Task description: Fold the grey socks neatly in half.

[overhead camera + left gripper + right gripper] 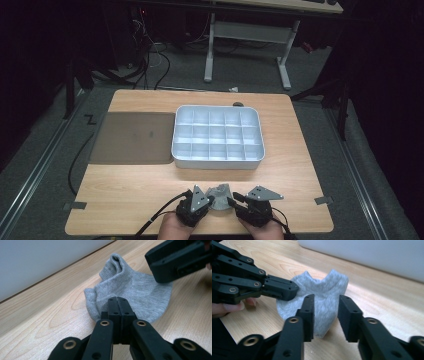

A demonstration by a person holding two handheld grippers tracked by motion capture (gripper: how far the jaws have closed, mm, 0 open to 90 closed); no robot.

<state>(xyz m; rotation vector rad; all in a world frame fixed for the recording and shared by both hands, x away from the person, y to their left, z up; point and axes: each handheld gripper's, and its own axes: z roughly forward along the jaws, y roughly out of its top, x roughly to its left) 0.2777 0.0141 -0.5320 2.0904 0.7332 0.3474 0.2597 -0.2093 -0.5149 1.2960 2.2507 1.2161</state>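
Grey knit marks the sock (219, 192), lying on the wooden counter (125, 185) at its near edge. From the left, the left gripper (212, 201) is clamped tight on its edge, likely pinning it; the right gripper (233, 201) stands half-open, jaws straddling the sock without pressing. Farther off sit a brown mat (132, 137) and divided tray (218, 162), neither in the way.

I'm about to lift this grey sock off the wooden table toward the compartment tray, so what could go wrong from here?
1. The left claw is shut on just the edge of the small grey knitted sock, so a pull may slip it free.
2. The right claw stands open with the sock between its jaws, unpinched; lifting now could leave the sock dangling from one side.
3. The pale grey compartment tray is close ahead; a loose sock could snag its rim.
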